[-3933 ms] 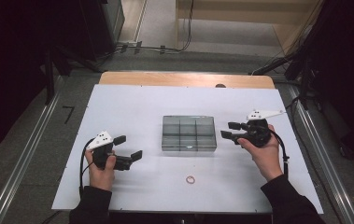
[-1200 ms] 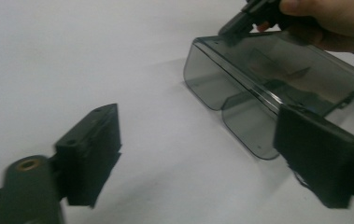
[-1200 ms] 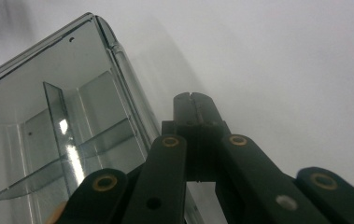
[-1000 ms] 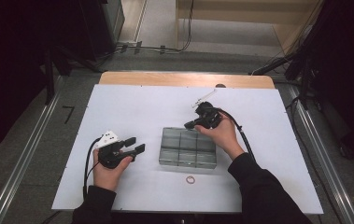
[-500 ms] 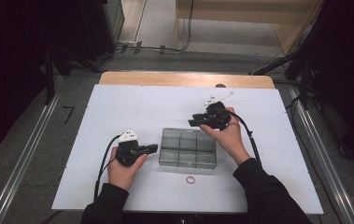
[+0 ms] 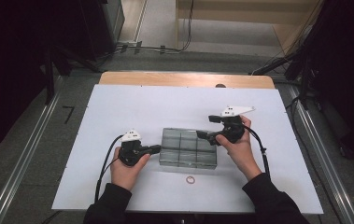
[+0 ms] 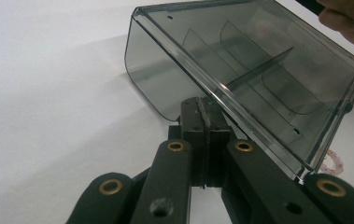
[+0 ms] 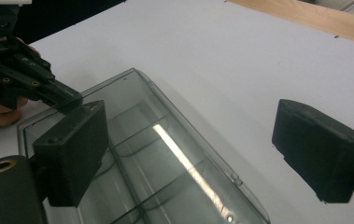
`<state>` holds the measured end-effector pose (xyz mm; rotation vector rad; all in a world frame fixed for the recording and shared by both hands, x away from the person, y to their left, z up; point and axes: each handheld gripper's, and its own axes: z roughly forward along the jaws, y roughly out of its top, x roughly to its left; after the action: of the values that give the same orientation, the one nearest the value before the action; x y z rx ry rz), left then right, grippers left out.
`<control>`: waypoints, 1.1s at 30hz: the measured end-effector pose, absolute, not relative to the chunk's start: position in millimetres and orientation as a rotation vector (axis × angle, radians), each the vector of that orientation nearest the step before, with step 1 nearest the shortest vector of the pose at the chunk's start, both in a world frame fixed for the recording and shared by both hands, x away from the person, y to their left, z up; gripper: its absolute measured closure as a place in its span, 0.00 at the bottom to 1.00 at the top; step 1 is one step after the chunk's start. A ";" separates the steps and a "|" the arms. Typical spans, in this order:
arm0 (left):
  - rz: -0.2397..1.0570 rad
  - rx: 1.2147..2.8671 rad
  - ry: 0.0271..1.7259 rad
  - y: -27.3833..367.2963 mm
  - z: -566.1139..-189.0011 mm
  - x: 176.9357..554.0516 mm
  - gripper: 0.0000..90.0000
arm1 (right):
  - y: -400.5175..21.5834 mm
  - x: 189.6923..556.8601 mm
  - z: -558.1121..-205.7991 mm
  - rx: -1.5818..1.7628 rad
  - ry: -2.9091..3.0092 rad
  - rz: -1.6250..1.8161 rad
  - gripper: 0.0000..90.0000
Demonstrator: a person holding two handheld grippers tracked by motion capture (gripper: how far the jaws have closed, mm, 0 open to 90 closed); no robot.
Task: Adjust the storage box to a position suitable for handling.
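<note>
A clear grey box [image 6: 187, 148] with inner dividers lies at the middle of the white table [image 6: 118, 112]. My left gripper [image 6: 158, 148] is at its left end, jaws shut on the thin lip of the box's edge; the left gripper view shows the left gripper [image 7: 203, 109] pinching that rim of the box [image 7: 258, 70]. My right gripper [image 6: 205, 127] hovers over the right back corner. Its jaws have just been opening and stand wide, with nothing gripped. In the right gripper view the right gripper [image 8: 198, 140] is above the box [image 8: 165, 154], and the left gripper [image 8: 67, 98] shows at the far end.
A small pinkish bead ring [image 6: 190, 179] lies on the table just in front of the box, also visible as the ring [image 7: 333, 161] past the box corner. A wooden strip [image 6: 186, 79] runs along the table's far edge. Metal rails flank both sides.
My left gripper slid right to the box's left end and closed on its edge. My right gripper opened and drew back to the right from the box's back side.
</note>
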<state>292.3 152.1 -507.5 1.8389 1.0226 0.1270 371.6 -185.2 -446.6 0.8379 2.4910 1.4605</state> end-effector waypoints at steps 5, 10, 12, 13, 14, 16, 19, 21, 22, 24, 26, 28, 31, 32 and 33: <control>0.126 1.851 1.006 147.5 -507.3 291.6 1.00 | -200.8 357.6 -448.4 0.829 2.460 1.482 0.03; 0.123 1.853 0.999 145.4 -507.3 291.2 1.00 | -221.0 343.8 -449.2 0.842 2.409 1.516 0.01; 0.117 1.851 0.995 144.2 -507.2 290.9 1.00 | -229.0 339.3 -451.1 0.854 2.397 1.524 0.01; 0.119 1.854 0.994 143.4 -507.3 290.7 1.00 | -232.6 336.7 -452.2 0.861 2.393 1.518 0.01; 0.121 1.854 0.993 142.4 -507.3 290.6 1.00 | -236.3 334.3 -453.6 0.866 2.388 1.514 0.01; 0.120 1.854 0.996 140.3 -507.2 290.8 1.00 | -244.0 329.8 -456.7 0.870 2.379 1.517 0.01; 0.117 1.850 0.997 137.2 -507.4 291.4 1.00 | -253.9 324.1 -460.6 0.878 2.372 1.511 0.01; 0.109 1.844 1.000 135.8 -507.6 291.8 1.00 | -259.5 321.0 -461.3 0.878 2.367 1.504 0.02; 0.107 1.847 1.000 135.5 -507.7 292.0 1.00 | -262.5 319.4 -461.3 0.879 2.366 1.503 0.02; 0.103 1.855 0.999 135.3 -508.0 291.8 1.00 | -268.8 316.1 -461.1 0.888 2.352 1.510 0.04; 0.096 1.855 0.995 135.1 -508.1 290.6 1.00 | -275.3 313.6 -461.0 0.897 2.350 1.525 0.06; 0.089 1.852 0.985 136.1 -508.4 289.0 1.00 | -282.1 310.7 -461.7 0.905 2.344 1.529 0.12; 0.089 1.857 0.970 137.0 -508.2 286.2 1.00 | -290.7 305.9 -465.0 0.932 2.308 1.482 0.29; 0.089 1.855 0.966 137.2 -508.0 284.9 1.00 | -292.4 303.9 -466.3 0.947 2.288 1.450 0.34; 0.087 1.860 0.962 137.4 -507.8 283.5 1.00 | -294.4 302.7 -468.3 0.956 2.275 1.447 0.44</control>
<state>283.5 137.4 -507.8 1.8598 0.9616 0.0868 302.7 -294.4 -468.3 0.9561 2.2749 1.4467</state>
